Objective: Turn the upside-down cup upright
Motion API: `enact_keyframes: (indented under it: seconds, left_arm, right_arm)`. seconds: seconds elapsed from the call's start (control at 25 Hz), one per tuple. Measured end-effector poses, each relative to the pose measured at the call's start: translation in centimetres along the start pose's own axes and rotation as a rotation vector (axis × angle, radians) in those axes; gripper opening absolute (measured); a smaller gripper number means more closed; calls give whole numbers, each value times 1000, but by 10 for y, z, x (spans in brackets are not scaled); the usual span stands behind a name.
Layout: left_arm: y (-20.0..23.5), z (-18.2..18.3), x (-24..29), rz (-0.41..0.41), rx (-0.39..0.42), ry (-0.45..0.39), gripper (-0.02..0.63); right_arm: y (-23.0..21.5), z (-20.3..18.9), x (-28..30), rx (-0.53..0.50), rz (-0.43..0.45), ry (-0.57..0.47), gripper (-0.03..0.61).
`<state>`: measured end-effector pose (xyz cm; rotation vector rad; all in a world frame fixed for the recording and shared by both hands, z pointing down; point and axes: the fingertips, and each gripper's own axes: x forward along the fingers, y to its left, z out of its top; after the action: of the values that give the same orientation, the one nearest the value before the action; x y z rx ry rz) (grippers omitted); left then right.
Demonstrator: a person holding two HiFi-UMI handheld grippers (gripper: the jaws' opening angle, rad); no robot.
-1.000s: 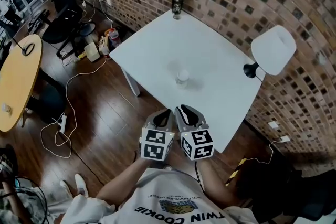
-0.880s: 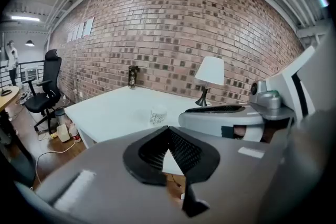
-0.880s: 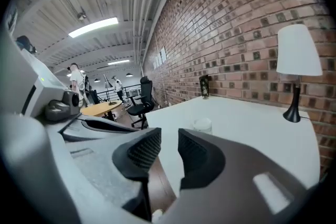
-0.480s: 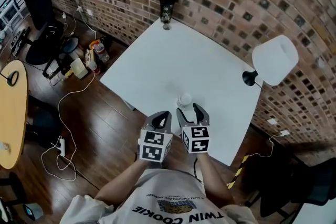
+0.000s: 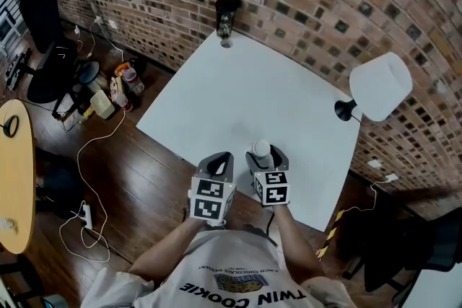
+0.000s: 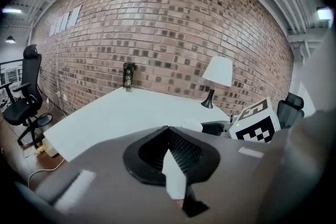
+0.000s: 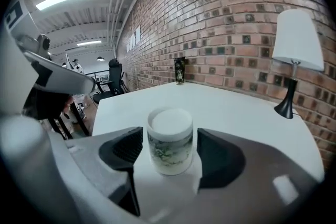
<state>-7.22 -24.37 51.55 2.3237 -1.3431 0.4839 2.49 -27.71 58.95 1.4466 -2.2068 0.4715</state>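
A white cup with a dark green print stands on the white table near its front edge, flat closed base upward. My right gripper reaches over that edge. Its jaws are opening, and the cup stands between them with a gap to each pad. My left gripper hovers just left of it at the table's edge, jaws shut and empty. In the left gripper view the left gripper points across the table, with the cup's top and the right gripper's marker cube to its right.
A black-based lamp with a white shade stands at the table's right corner. A dark vase stands at the far corner by the brick wall. On the wooden floor to the left are cables, bottles, office chairs and a round wooden table.
Both grippers have moved forward to the table's front edge. The right gripper's jaws, shut before, now stand apart on either side of the cup.
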Motion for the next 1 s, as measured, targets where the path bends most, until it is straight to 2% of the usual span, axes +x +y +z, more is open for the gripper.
enact_keyframes:
  seconds: [0.28,0.4,0.56,0.64,0.8,1.0]
  left_arm:
    - [5,6,5,-22,-11,-13,3]
    - [5,6,7,-32,-21,-10,3]
    - [3,8,11,-39,-32,-18,3]
    - [1,3,12,-46,-47,-11,3]
    - [-2,-4,15,-54,-68,-3,3]
    - [0,-4,17,-35,-69,0,3]
  right_arm:
    - [1,-5,3,-95,23,40,282]
    - [2,-1,-1,-189,45,87,281]
    - [0,4,-10,-454,95,279,279]
    - [0,2,-18,-555,129,380,279]
    - [5,-18,-31,-760,243,600,281]
    - [-2,-36,-34,-933,333,831,281]
